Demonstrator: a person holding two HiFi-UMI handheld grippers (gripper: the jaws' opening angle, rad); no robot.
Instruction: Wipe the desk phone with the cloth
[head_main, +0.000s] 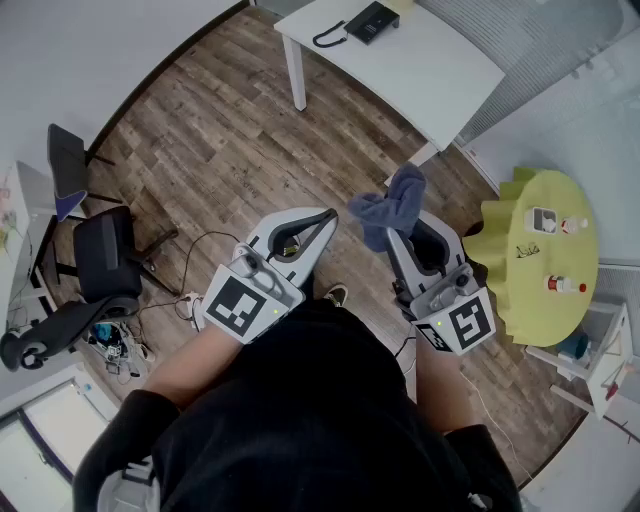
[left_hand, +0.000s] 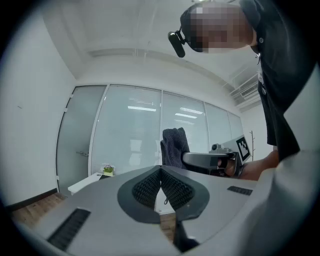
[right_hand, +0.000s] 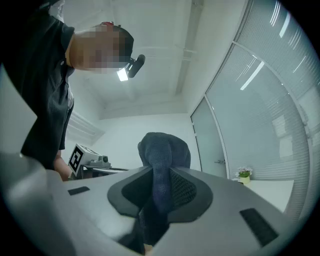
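Note:
A black desk phone (head_main: 371, 21) sits on a white desk (head_main: 420, 70) far ahead across the wooden floor. My right gripper (head_main: 398, 228) is shut on a dark blue cloth (head_main: 389, 205), which bunches up above the jaws (right_hand: 162, 155). My left gripper (head_main: 327, 216) is shut with nothing in it; its pads (left_hand: 172, 189) meet. Both grippers are held close to the body and tilted upward, well short of the desk. From the left gripper view the cloth (left_hand: 174, 146) shows to the right, in the other gripper.
A round yellow-green table (head_main: 540, 255) with small bottles stands at right. Black office chairs (head_main: 95, 260) and cables lie at left. A small plant (left_hand: 107, 170) stands on the white desk by the glass partition.

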